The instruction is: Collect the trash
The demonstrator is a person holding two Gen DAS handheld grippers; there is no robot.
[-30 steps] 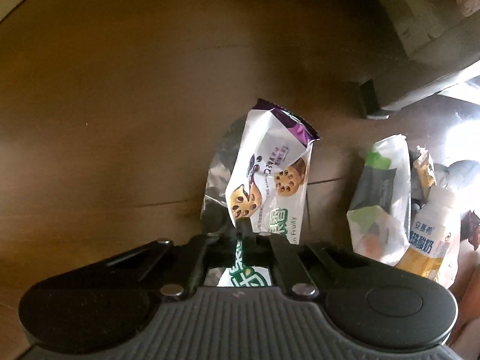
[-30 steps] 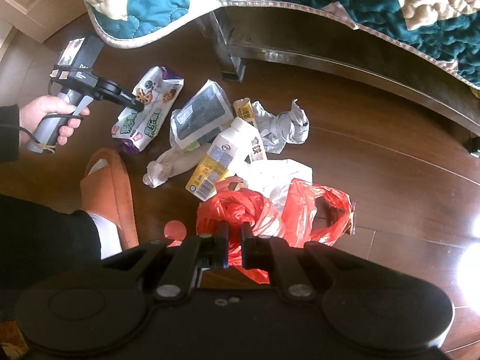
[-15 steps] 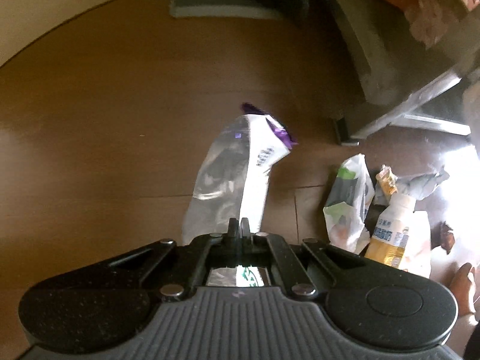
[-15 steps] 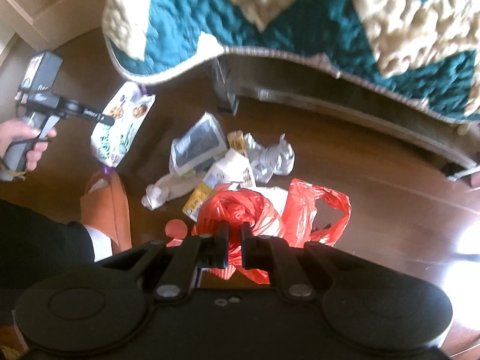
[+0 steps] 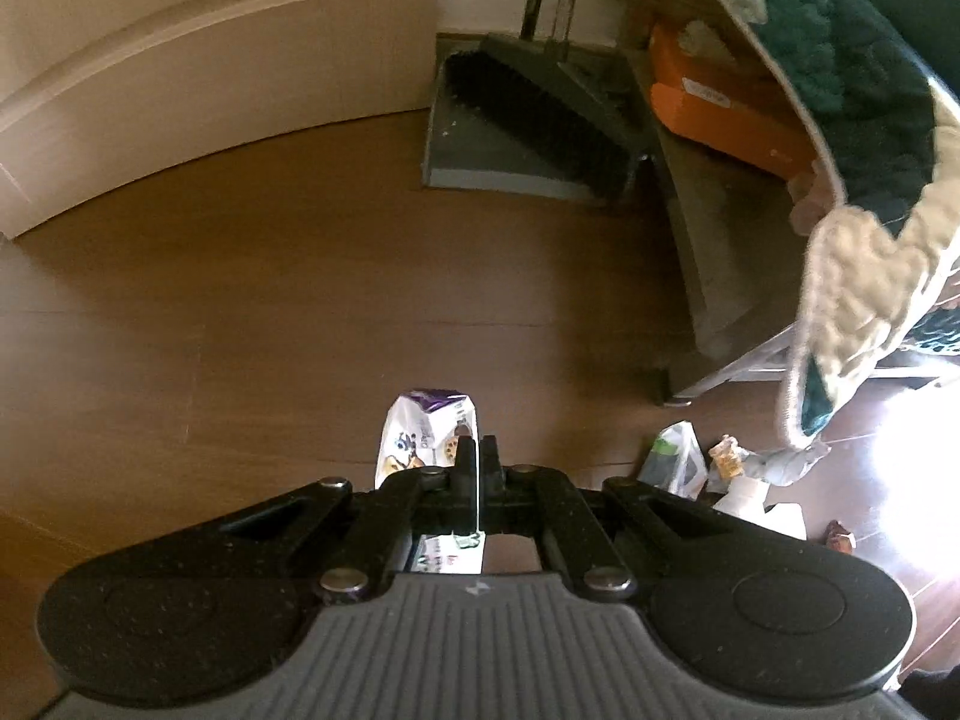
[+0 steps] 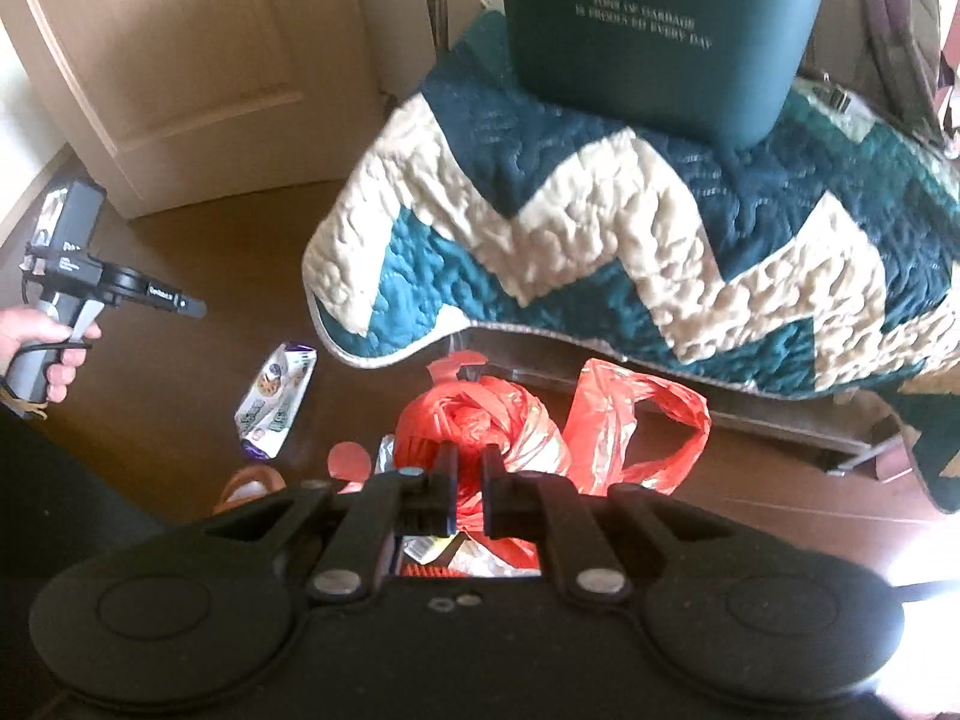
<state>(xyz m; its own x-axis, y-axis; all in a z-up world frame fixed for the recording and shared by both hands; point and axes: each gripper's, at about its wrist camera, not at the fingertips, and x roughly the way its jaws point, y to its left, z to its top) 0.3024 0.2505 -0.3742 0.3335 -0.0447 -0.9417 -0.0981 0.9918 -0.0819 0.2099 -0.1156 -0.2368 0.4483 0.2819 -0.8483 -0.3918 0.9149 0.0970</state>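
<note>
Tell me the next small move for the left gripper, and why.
Probably open the left gripper and lower it onto the cookie wrapper. In the right wrist view its jaws are shut and the wrapper looks to lie on the floor, clear of them. The right gripper is clamped on the red bag.
</note>
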